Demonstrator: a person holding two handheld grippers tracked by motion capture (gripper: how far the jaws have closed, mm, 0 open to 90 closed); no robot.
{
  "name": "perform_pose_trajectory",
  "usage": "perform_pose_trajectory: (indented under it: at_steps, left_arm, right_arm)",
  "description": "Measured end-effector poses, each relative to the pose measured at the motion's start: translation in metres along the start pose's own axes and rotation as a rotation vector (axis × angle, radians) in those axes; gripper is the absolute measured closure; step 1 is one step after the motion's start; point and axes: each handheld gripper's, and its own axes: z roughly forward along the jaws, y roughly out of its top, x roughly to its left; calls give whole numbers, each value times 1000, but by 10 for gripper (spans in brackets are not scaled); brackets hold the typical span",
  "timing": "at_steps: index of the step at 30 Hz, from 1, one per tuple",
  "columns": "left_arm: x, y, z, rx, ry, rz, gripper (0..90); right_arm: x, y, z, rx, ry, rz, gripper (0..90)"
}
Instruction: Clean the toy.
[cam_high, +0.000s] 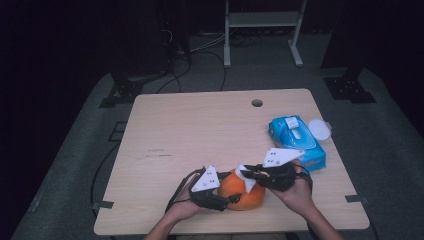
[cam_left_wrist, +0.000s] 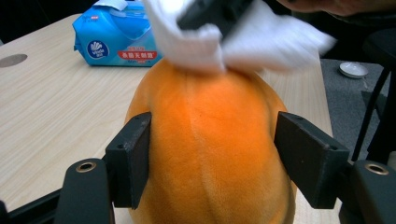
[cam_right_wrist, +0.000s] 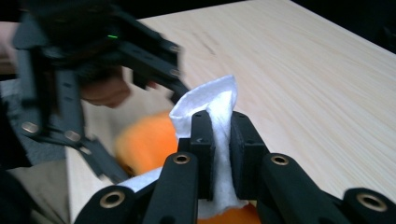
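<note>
Apparently the left gripper clasps the orange plush pumpkin at its flanks to steady it on the worktop, near the front edge, while the right gripper, clenched on a white wipe, presses it on the pumpkin's top (a wiping job, I judge). The pumpkin sits between the left jaws, under the right gripper; a blue wipes pack lies nearby

desk: pale wood grain, matt | pumpkin: orange plush, soft nap | wipe: white fibrous cloth | pack: glossy blue plastic film | left hand-held gripper: black matt plastic, brass-looking rivets
</note>
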Motion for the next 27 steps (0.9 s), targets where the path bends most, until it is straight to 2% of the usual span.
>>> perform_pose_trajectory:
  at_steps: [4,7,8,11,13,15,19,21,22,24,25,27]
  left_arm:
    - [2,1,1,-3,-16,-39,272]
    - [5,0,1,-8,-34,-80,253]
    - [5,0,2,-8,-30,-81,266]
    - [0,0,2,7,-16,-18,307]
    - [-1,0,1,17,-7,8,316]
    - [0,-1,0,12,-12,1,326]
    - [2,-3,0,6,-17,-9,329]
    - [3,-3,1,-11,-32,-37,316]
    - [4,-3,2,-20,-39,-74,274]
    - [11,-4,2,-26,-41,-179,197]
    - [13,-4,2,-19,-35,-193,192]
    - [11,-4,2,-11,-32,-162,222]
  right_arm:
    - [-10,-8,-4,11,2,38,804]
    - [-2,-5,1,20,17,20,805]
    - [2,-4,3,21,24,12,805]
    - [17,3,12,19,69,-22,805]
    - [22,6,16,29,65,-48,805]
    - [20,7,15,32,60,-49,805]
    - [2,-1,3,27,11,-6,805]
    - [-4,-5,0,21,29,31,805]
    - [-4,-6,1,30,29,28,806]
    - [-1,-5,2,52,14,1,806]
    - [1,-4,3,58,12,-12,806]
    - [3,-3,3,61,14,-15,806]
